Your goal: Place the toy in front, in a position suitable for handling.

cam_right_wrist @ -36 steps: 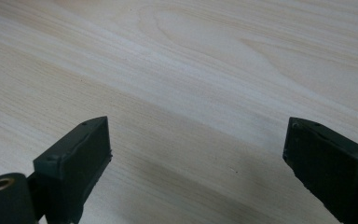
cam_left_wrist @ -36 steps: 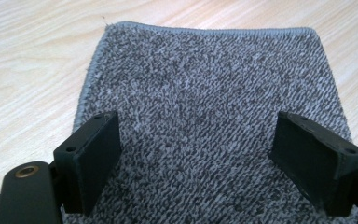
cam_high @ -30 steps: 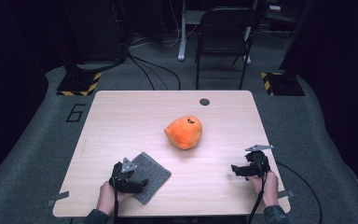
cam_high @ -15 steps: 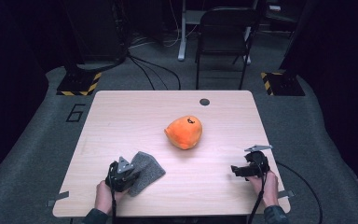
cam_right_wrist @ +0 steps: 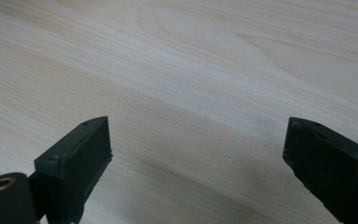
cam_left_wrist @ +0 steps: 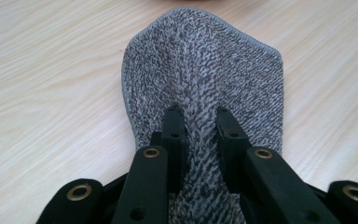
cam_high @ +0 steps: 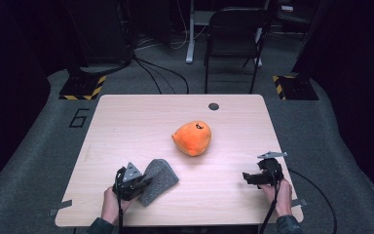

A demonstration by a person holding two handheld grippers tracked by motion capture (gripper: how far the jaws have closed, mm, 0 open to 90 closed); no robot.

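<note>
A grey knitted cloth (cam_high: 158, 179) lies at the table's near left, bunched and partly raised. My left gripper (cam_high: 141, 184) has just closed its jaws on the cloth's near edge. In the left gripper view the cloth (cam_left_wrist: 205, 79) is pinched into a ridge between the two black fingers (cam_left_wrist: 173, 135), and my left gripper (cam_left_wrist: 198, 116) is shut on it. My right gripper (cam_high: 247, 177) rests at the near right of the table, held by a hand. Its jaws stand wide apart over bare wood in the right gripper view, with nothing at the gripper's (cam_right_wrist: 196, 140) middle.
An orange plush toy (cam_high: 193, 138) sits near the middle of the wooden table (cam_high: 126, 122). A small dark round cap (cam_high: 214, 106) lies near the far edge. A black chair (cam_high: 233, 34) stands behind the table, with cables on the floor.
The left gripper's jaws closed onto the cloth's near edge, and the flat cloth became bunched and lifted at that side. The right gripper kept still.
</note>
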